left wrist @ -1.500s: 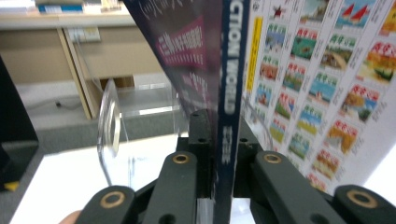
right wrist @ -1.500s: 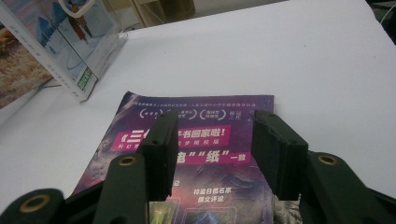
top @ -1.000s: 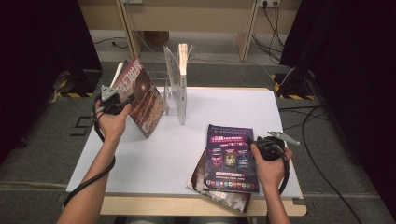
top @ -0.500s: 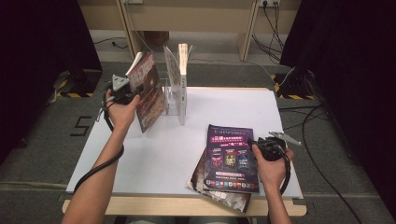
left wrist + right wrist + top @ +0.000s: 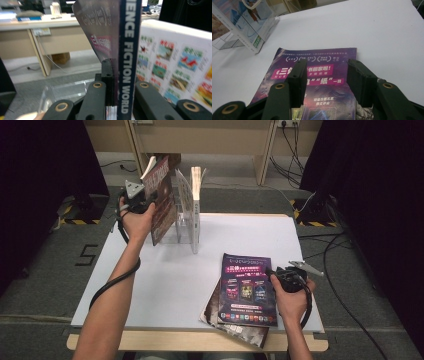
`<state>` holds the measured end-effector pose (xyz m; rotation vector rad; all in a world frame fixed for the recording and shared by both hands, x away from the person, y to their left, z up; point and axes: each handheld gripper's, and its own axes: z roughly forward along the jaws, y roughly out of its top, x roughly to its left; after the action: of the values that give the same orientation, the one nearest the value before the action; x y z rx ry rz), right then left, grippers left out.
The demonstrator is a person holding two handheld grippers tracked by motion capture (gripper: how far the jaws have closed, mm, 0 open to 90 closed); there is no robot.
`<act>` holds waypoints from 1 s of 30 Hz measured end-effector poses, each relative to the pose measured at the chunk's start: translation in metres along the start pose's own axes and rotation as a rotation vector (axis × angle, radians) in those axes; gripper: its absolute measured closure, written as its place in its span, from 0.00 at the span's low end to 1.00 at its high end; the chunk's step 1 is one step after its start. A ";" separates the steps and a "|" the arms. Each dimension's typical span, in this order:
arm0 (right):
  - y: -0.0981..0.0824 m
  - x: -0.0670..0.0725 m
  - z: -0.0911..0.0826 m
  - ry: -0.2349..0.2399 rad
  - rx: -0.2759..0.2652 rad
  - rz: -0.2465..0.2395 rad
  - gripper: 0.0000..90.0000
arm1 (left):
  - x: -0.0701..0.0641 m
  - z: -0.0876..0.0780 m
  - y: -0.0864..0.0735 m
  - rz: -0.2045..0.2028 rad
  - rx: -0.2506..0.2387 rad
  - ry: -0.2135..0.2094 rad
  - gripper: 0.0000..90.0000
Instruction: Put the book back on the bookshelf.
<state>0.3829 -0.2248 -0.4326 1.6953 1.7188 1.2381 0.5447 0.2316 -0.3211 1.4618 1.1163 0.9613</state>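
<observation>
My left gripper [image 5: 146, 202] is shut on a dark magazine [image 5: 161, 200] and holds it upright above the table's back left, beside a clear rack [image 5: 182, 227]. Its jaws have just closed tighter on it. In the left gripper view the jaws pinch the lower spine of the magazine [image 5: 127, 50], which reads Science Fiction World. My right gripper [image 5: 272, 272] rests open at the right edge of a purple magazine [image 5: 245, 292] on a flat stack near the table's front right. Its jaws [image 5: 325, 67] stand apart over that purple cover [image 5: 324, 53].
A white picture book [image 5: 196, 195] stands upright in the clear rack, and it rises to the right in the left gripper view [image 5: 175, 57]. The white table [image 5: 165, 285] lies bare between rack and stack. Cables and desk legs are on the floor behind.
My left hand has lifted the dark magazine up and to the right, from leaning at the table's left edge to standing close against the rack. The right hand has stayed put.
</observation>
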 end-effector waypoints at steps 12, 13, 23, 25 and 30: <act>-0.001 -0.003 0.001 -0.004 0.005 0.001 0.58 | 0.001 0.016 -0.050 0.019 -0.007 0.074 0.93; -0.001 -0.003 0.001 -0.003 0.006 0.006 0.58 | 0.001 0.014 -0.051 0.024 -0.007 0.073 0.93; -0.001 -0.005 -0.001 -0.006 0.005 0.007 0.58 | 0.007 -0.004 -0.064 0.005 0.035 0.014 0.91; -0.001 -0.004 -0.001 -0.005 0.004 0.004 0.58 | 0.009 -0.007 -0.064 -0.002 0.043 0.015 0.90; -0.002 -0.002 0.001 -0.001 0.018 0.000 0.57 | 0.015 -0.008 -0.059 -0.018 0.054 0.019 0.85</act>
<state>0.3827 -0.2261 -0.4351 1.7057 1.7350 1.2244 0.5313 0.2515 -0.3776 1.4858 1.1759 0.9410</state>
